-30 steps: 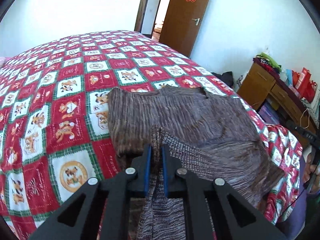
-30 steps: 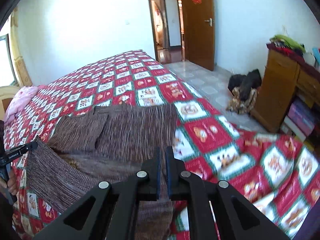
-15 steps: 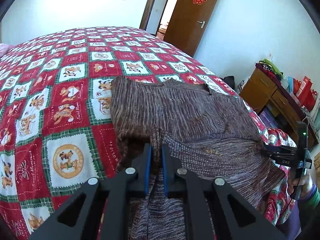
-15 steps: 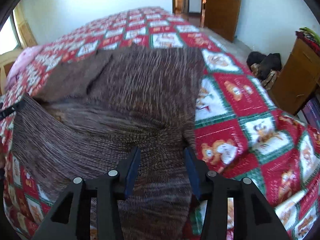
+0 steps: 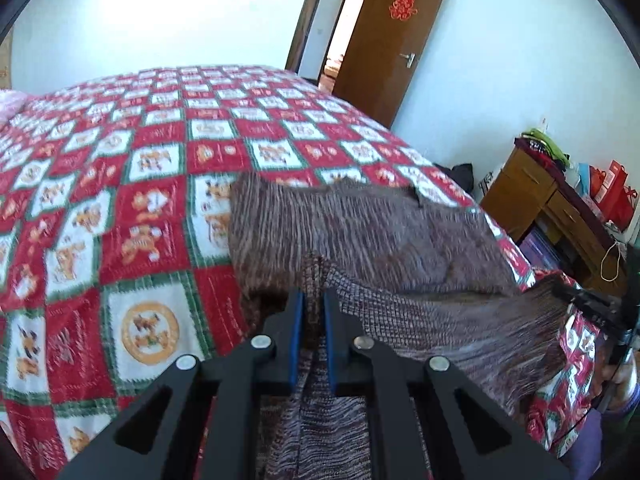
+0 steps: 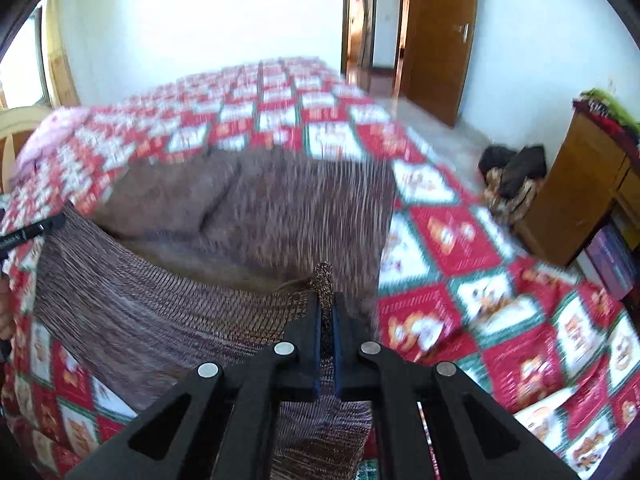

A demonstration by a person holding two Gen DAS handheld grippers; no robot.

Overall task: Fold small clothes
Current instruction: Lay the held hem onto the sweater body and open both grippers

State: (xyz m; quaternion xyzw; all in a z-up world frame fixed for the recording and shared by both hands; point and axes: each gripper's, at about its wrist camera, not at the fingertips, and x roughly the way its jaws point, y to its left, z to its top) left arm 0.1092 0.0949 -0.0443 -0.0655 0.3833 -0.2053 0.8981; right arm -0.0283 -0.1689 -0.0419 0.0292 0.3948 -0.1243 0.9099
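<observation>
On the bed, the soft, light, limp knit sags between left gripper and right gripper, each clamped on a hem corner at 6 o'clock, the right's jaws having just closed.

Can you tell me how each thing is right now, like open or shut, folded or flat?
Brown knit sweater: partly folded on the bed, near hem lifted and stretched between both grippers.
Left gripper: shut on the hem.
Right gripper: has just closed on the hem.
Checked quilt: spread over the bed.
Wooden door: open.
</observation>
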